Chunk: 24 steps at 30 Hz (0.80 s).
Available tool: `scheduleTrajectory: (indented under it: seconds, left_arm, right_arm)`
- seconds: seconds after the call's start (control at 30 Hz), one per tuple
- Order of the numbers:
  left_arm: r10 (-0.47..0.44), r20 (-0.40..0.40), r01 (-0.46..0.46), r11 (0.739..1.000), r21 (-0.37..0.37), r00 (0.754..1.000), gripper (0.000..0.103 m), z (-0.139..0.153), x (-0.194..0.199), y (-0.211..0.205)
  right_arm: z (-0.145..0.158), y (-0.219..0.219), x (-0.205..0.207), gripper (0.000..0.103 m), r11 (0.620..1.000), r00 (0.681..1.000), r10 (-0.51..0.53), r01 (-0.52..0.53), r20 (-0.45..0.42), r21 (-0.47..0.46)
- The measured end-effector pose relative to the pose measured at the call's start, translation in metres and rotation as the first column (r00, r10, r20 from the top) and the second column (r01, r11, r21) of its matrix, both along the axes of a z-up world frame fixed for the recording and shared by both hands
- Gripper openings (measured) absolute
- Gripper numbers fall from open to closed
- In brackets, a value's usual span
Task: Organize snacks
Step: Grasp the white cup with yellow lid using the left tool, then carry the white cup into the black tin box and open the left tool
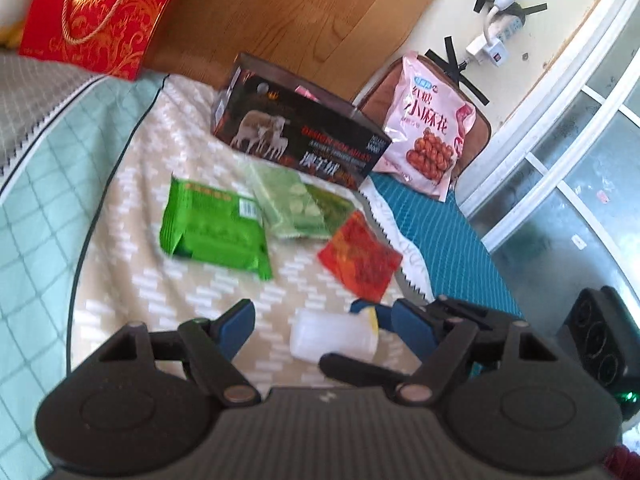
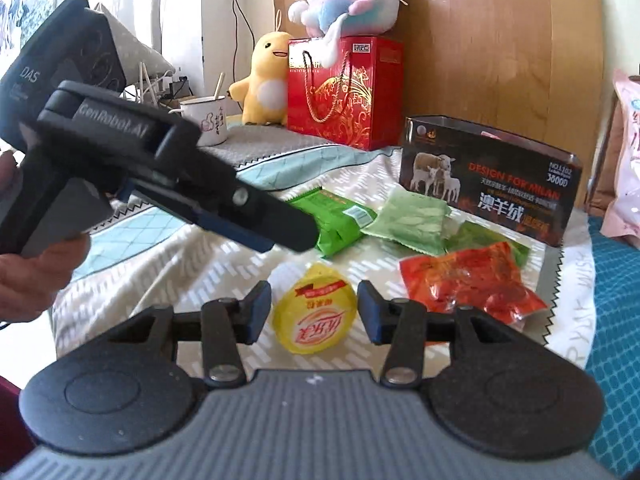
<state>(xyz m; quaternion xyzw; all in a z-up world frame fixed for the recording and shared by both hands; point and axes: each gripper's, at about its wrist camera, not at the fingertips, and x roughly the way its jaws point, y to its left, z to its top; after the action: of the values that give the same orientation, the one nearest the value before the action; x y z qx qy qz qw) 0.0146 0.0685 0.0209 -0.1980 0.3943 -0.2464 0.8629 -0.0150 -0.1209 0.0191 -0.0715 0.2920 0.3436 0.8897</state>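
Observation:
A small white cup with a yellow foil lid [image 2: 314, 312] lies on its side on the beige patterned cloth [image 2: 224, 264]. My right gripper [image 2: 314, 314] is open, a pad close on each side of the cup with thin gaps. My left gripper [image 1: 326, 324] is open and empty, and hovers to the left above the cup [image 1: 334, 336]. Ahead lie a bright green packet [image 1: 216, 228], a pale green packet [image 1: 288, 204], a dark green packet [image 2: 488, 240] and a red packet [image 1: 360, 260]. Behind them stands a dark open-topped box with a sheep picture [image 1: 296, 136].
A pink snack bag [image 1: 432, 132] leans at the far right by a teal mat [image 1: 440, 232]. A red gift bag [image 2: 344, 92], plush toys [image 2: 268, 80] and an enamel mug [image 2: 208, 120] stand along the wooden headboard. A hand [image 2: 36, 272] holds the left gripper.

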Motion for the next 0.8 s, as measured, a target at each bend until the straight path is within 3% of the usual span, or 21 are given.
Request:
scheduleTrajectory:
  seconds: [0.27,0.33,0.37,0.4,0.57,0.8]
  left_arm:
    - [-0.022,-0.021,0.021,0.999,-0.04,1.0,0.074,-0.007,0.0,0.002]
    - [-0.035,-0.036,0.033,0.999,-0.037,0.999,0.065,-0.011,0.003,-0.004]
    - [-0.045,-0.048,0.043,0.998,-0.042,0.998,0.056,-0.014,0.005,-0.006]
    - [-0.057,-0.058,0.053,0.997,-0.055,0.997,0.054,-0.018,0.006,-0.007]
    - [-0.054,-0.04,0.053,0.998,-0.029,0.998,0.054,-0.013,0.011,-0.012]
    - [-0.086,0.042,0.086,0.996,0.003,0.995,0.052,0.02,0.045,-0.026]
  right_arm:
    - [-0.009,-0.006,-0.014,0.055,0.999,0.999,-0.029,0.028,-0.027,-0.02]
    - [-0.011,-0.005,-0.014,0.055,0.999,0.999,-0.03,0.03,-0.025,-0.026]
    - [-0.011,-0.004,-0.013,0.055,0.999,0.999,-0.031,0.031,-0.024,-0.024]
    - [-0.011,-0.003,-0.012,0.055,0.999,0.999,-0.031,0.03,-0.027,-0.022]
    - [-0.01,-0.001,-0.002,0.043,0.998,0.998,-0.051,0.051,-0.019,-0.025]
    - [0.015,-0.005,0.018,0.043,0.993,0.986,-0.122,0.122,0.117,0.011]
